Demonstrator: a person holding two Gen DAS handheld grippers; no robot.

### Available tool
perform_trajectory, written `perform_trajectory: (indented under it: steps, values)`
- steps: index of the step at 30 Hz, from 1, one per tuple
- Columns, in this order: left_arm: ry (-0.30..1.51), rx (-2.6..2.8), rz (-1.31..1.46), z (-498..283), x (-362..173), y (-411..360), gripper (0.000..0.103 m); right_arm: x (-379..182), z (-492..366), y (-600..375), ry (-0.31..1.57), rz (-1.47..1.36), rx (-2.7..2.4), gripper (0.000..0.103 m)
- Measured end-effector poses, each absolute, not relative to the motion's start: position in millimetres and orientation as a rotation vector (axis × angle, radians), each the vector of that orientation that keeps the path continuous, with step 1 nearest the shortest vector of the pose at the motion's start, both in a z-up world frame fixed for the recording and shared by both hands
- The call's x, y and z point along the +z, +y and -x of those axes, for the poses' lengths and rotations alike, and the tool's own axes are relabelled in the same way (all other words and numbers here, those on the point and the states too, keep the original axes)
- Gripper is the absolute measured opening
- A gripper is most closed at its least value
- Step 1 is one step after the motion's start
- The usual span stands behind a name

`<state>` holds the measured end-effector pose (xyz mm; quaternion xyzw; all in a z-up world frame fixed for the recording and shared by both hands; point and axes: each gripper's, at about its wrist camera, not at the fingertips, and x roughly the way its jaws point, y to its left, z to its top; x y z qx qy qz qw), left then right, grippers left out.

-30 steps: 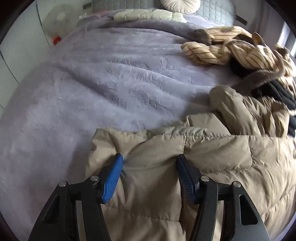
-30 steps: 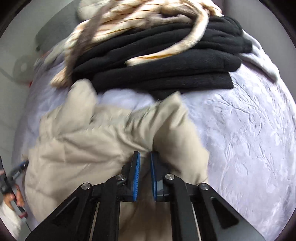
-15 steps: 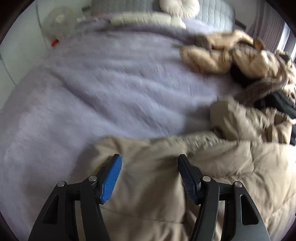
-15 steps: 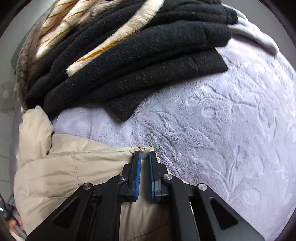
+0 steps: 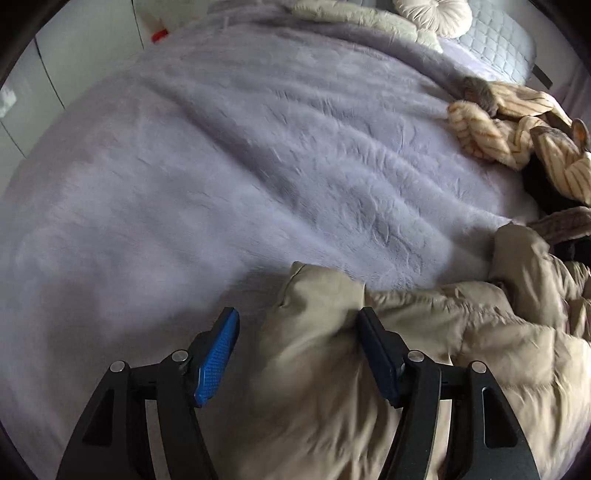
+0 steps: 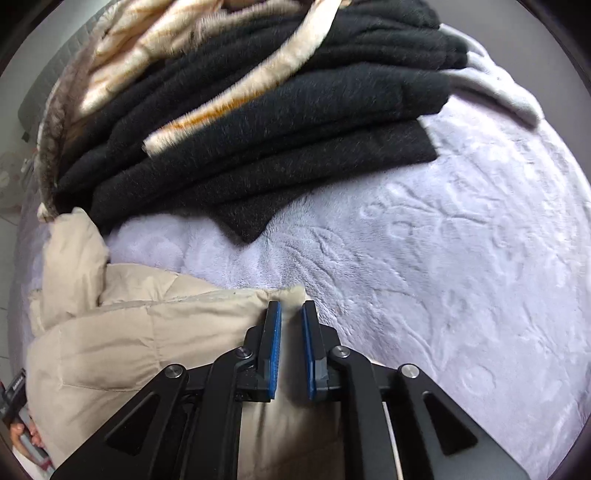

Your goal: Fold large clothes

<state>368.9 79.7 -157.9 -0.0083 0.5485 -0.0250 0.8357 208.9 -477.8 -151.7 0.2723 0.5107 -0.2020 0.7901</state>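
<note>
A beige puffer jacket point(image 5: 424, 354) lies on a lilac plush bedspread point(image 5: 221, 166). My left gripper point(image 5: 299, 321) is open, its jaws wide apart over the jacket's left corner; the right finger presses into the fabric and the left finger hangs over the bedspread. In the right wrist view the jacket point(image 6: 129, 332) fills the lower left. My right gripper point(image 6: 291, 310) is shut on the jacket's far right corner, with a thin fold of fabric between the blue pads.
A stack of folded black garments point(image 6: 277, 129) with a cream striped fleece point(image 6: 207, 48) on top lies just beyond the jacket. The fleece point(image 5: 517, 129) also shows at the right in the left wrist view. Pillows point(image 5: 432, 11) lie at the bed's head.
The left gripper has shifted left, so the jacket corner now sits under its right finger only. The right gripper has pulled its corner out flat, and its jaws stand slightly wider.
</note>
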Motion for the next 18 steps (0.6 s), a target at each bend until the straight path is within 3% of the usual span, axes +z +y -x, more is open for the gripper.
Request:
perform_trajectory:
  steps: [3,4,10,12,18]
  values:
    - [1.124,-0.074,-0.034,-347,-131,90,0.068,-122,-185,-465,1.04,-0.619,-0.39,0.039]
    - [1.123,-0.086,-0.045,-336,-123,93,0.068,-113,-173,-461,1.022,-0.634,-0.376,0.042]
    - [1.172,-0.107,-0.045,-267,-106,101,0.069,-93,-108,-422,1.015,-0.742,-0.332,0.044]
    - [1.186,-0.113,-0.019,-246,-104,102,0.09,-95,-78,-400,1.025,-0.769,-0.318,0.045]
    - [1.251,-0.177,0.024,-194,-108,93,0.09,-107,-20,-379,1.063,-0.866,-0.286,0.06]
